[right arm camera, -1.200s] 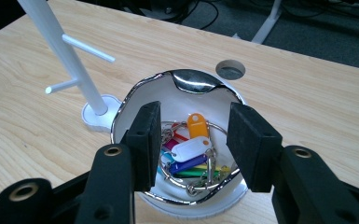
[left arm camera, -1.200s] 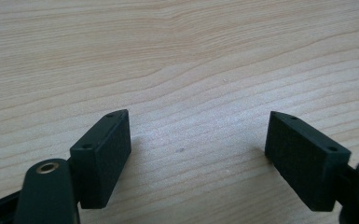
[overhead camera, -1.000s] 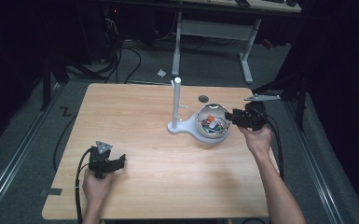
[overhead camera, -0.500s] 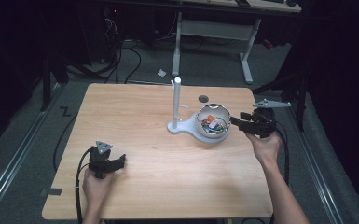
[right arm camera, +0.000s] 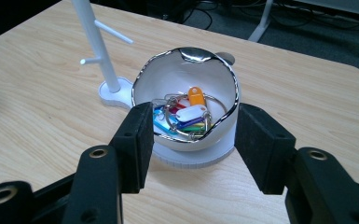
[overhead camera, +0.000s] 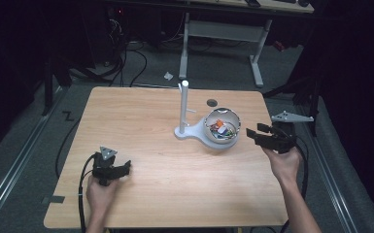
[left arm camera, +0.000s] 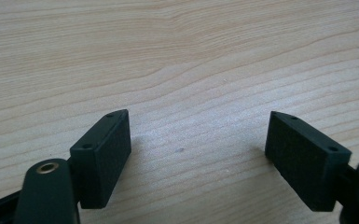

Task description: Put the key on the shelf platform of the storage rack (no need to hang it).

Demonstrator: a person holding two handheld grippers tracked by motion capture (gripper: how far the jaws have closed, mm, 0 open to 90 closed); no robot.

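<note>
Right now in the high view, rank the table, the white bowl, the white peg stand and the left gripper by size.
1. Table, by far.
2. Peg stand, tall and thin.
3. White bowl and left gripper look about alike; the gripper is nearer the camera, so I won't rank them.

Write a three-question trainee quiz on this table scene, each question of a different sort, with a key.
1. True or false: the right hand-held gripper is clamped on the white bowl.
2. Multiple choice: what lies in the bowl? A) coins B) key tags on rings C) screws
3. Short answer: what is between the pads of the left hand-held gripper?

Key
1. False; its jaws stand open, short of the bowl.
2. B
3. Nothing; bare wooden table shows between them.
</note>
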